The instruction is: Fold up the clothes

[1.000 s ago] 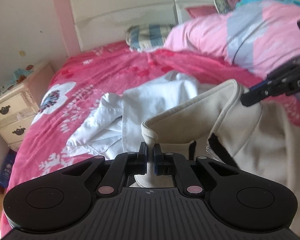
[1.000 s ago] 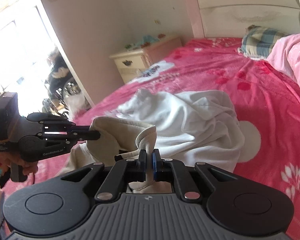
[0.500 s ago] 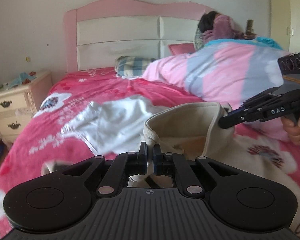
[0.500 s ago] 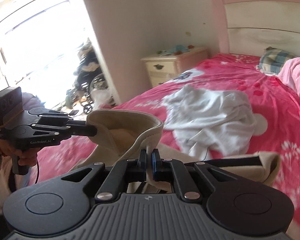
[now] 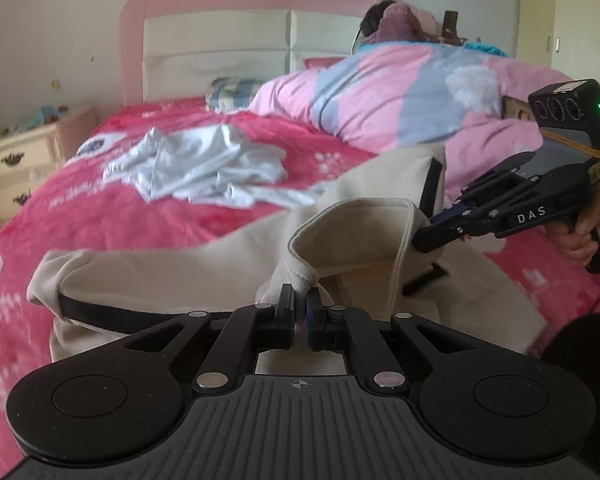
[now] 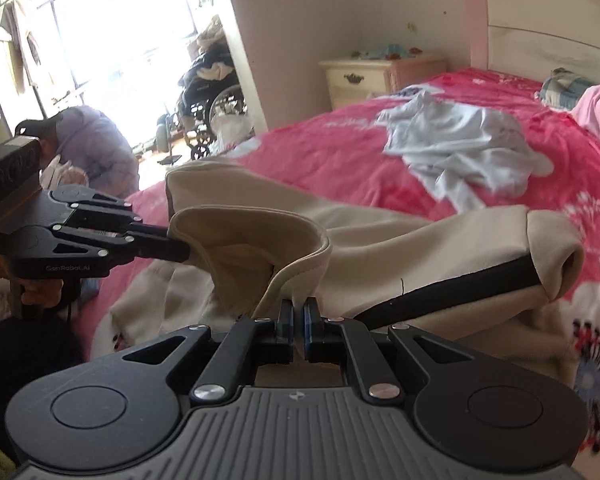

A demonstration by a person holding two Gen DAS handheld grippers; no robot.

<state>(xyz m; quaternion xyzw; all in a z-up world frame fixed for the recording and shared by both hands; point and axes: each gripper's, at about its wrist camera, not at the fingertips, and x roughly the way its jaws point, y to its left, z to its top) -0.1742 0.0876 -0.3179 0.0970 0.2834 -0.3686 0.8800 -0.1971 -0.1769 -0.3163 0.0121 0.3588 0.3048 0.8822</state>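
A beige jacket (image 5: 204, 264) with black trim lies spread on the red bedspread (image 5: 100, 216). My left gripper (image 5: 300, 304) is shut on one end of its raised collar. My right gripper (image 5: 422, 240), held by a hand, is shut on the collar's other end. In the right wrist view the right gripper (image 6: 299, 314) pinches the beige jacket (image 6: 400, 240), and the left gripper (image 6: 182, 250) holds the collar at the left. One sleeve (image 6: 540, 256) stretches to the right. A crumpled white garment (image 5: 204, 168) (image 6: 460, 148) lies farther up the bed, apart from the jacket.
A person lies under a pink and grey quilt (image 5: 400, 96) on the bed's right side, near the pink headboard (image 5: 220, 40). A cream nightstand (image 5: 16, 160) (image 6: 364, 76) stands left of the bed. A wheelchair (image 6: 208, 92) and a crouched person (image 6: 96, 148) are by the window.
Both grippers have drawn back from the headboard with the beige jacket, pulling it clear of the white garment. The jacket's sleeve now lies stretched out across the bedspread.
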